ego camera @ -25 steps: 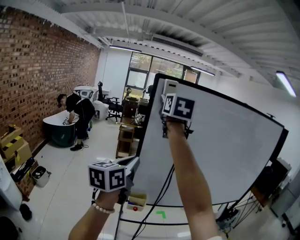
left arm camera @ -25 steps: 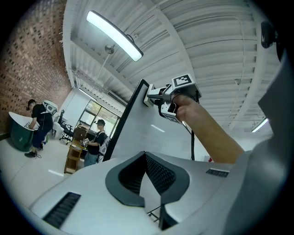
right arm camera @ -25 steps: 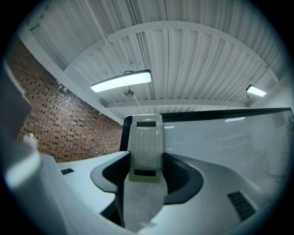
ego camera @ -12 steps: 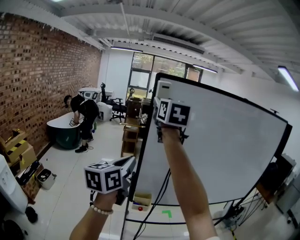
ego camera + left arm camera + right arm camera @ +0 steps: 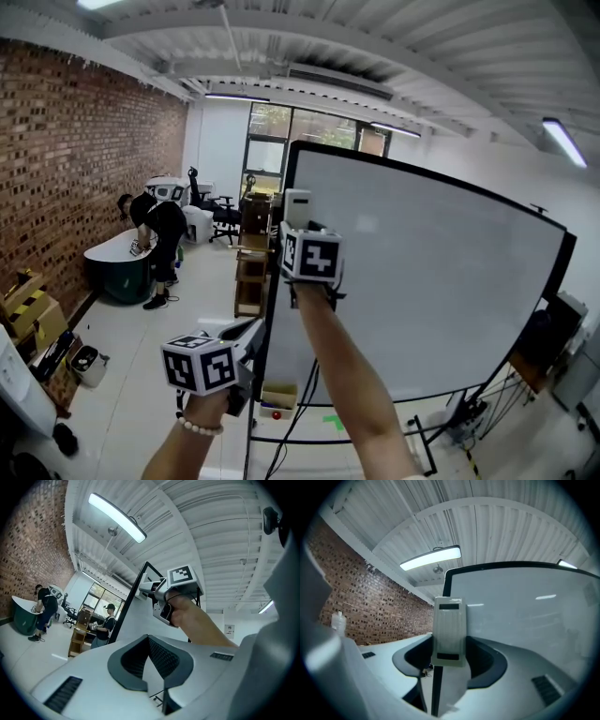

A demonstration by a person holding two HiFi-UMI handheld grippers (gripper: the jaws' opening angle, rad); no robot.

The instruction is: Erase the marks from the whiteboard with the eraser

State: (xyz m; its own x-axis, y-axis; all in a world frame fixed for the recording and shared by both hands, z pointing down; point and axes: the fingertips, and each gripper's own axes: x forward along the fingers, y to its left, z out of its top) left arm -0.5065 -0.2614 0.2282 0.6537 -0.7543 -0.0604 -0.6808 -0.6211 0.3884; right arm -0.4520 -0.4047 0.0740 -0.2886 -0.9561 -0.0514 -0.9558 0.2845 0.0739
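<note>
— Left gripper (image 5: 148,639), state?
— Jaws closed tip to tip, nothing between them. Low at 7 o'clock in head view, just beside the left edge of the whiteboard (image 5: 431,281).
— Right gripper (image 5: 449,639)?
— Raised on an outstretched arm, at 12 o'clock from the left one. Clamped on the eraser (image 5: 449,623), a pale ribbed block standing upright between the jaws, its top poking out past them.
— Where's the eraser on the board?
— Around 10 o'clock of the board, right by the upper left corner of the black frame. Can't tell if it touches the surface.
— Board itself?
— Upright, white face, black frame, filling the 3 o'clock side of head view.
</note>
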